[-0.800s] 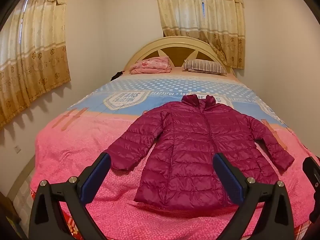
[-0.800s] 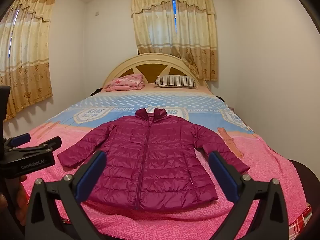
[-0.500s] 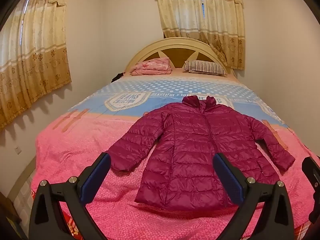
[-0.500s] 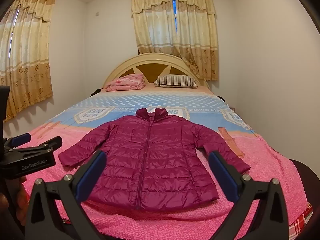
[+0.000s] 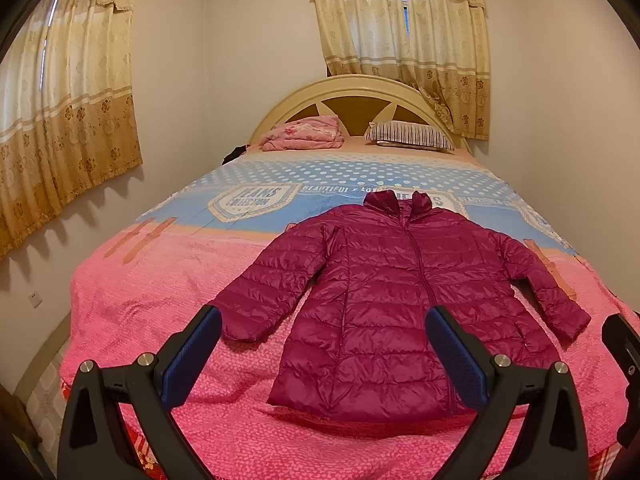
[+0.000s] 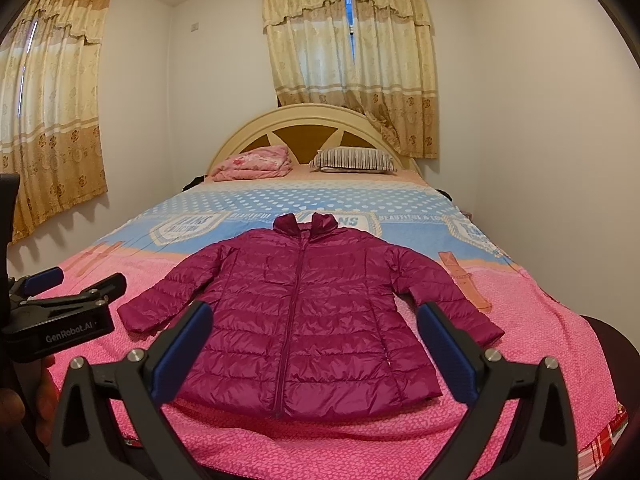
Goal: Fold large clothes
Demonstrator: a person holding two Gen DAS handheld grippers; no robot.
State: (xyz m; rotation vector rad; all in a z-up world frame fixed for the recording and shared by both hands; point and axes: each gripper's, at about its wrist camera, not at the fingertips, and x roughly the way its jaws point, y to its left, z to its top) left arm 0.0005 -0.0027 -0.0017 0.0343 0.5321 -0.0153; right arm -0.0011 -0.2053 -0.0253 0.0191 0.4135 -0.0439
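A magenta quilted puffer jacket lies flat and zipped on the bed, collar toward the headboard, both sleeves spread out to the sides. My left gripper hovers open in front of the jacket's hem, nothing between its blue pads. My right gripper is open too, held before the hem and apart from the cloth. In the right wrist view the left gripper shows at the left edge with a hand below it. A black part of the right gripper's body pokes in at the right edge of the left wrist view.
The bed has a pink and blue cover. A folded pink blanket and a striped pillow lie by the cream headboard. Walls stand close on both sides. Curtains hang behind and at the left.
Both views have barely shifted; the jacket sits slightly lower and right in the left wrist view. Both grippers stay wide open.
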